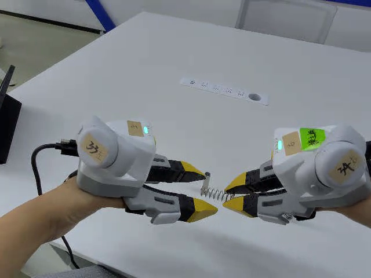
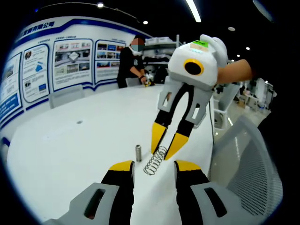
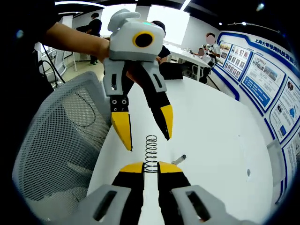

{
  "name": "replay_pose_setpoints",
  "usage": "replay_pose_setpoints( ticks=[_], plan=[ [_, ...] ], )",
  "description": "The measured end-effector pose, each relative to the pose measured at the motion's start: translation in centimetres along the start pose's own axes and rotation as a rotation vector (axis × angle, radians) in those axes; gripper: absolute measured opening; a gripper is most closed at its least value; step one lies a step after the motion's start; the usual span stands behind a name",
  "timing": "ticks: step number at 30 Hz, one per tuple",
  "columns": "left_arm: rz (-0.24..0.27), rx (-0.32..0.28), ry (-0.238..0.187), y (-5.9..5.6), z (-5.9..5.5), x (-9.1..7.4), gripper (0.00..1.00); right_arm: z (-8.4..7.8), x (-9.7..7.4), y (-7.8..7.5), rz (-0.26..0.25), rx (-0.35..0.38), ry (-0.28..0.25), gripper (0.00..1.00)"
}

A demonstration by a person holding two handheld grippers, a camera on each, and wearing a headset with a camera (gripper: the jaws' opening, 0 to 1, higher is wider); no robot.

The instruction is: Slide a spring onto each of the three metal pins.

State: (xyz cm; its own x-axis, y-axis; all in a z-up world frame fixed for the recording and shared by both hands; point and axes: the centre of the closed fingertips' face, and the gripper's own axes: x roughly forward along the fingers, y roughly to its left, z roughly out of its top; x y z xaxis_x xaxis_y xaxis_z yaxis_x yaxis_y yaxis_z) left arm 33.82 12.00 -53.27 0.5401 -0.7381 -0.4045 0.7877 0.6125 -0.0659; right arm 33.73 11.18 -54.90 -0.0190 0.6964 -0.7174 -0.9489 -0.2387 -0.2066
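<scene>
Your right gripper: fingers pinching spring by one end, free end reaching out just beside pin. Your left gripper: fingers spread, flanking spring near pin. Spring looks light and floppy, likely to buckle, so grip nearer leading end. Pin small, upright on tabletop, could tip.
</scene>
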Motion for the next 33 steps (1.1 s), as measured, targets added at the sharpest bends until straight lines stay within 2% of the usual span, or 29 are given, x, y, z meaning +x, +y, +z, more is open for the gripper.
replay_pose_setpoints(
  ticks=[6, 8, 12, 17, 21, 27, 33],
  plan=[
    [-0.022, 0.022, 0.029, -0.6, -0.4, 0.3, 0.29, 0.7, -0.2, 0.4, 0.013, -0.005, -0.029, 0.11],
    [-0.035, 0.007, 0.031, -0.9, -0.4, 0.3, 0.25, 0.7, -0.2, 0.5, 0.018, -0.019, -0.024, 0.11],
    [-0.033, 0.011, 0.027, -0.9, -0.2, 0.3, 0.21, 0.6, -0.1, 0.6, 0.025, -0.023, -0.020, 0.11],
    [-0.042, 0.028, 0.044, -1.0, -0.4, 0.3, 0.17, 1.0, -0.2, 1.0, 0.040, -0.033, -0.033, 0.11],
    [-0.060, 0.084, 0.080, -1.4, -0.8, 0.2, 0.14, 1.1, -0.3, 1.3, 0.054, -0.051, -0.032, 0.11],
    [-0.076, 0.097, 0.075, -1.7, -0.6, 0.1, 0.11, 1.4, -0.6, 1.3, 0.050, -0.078, -0.038, 0.11],
    [-0.079, 0.152, 0.068, -1.9, 0.0, 0.2, 0.10, 1.5, -1.2, 1.1, 0.044, -0.082, -0.057, 0.11]
  ],
)
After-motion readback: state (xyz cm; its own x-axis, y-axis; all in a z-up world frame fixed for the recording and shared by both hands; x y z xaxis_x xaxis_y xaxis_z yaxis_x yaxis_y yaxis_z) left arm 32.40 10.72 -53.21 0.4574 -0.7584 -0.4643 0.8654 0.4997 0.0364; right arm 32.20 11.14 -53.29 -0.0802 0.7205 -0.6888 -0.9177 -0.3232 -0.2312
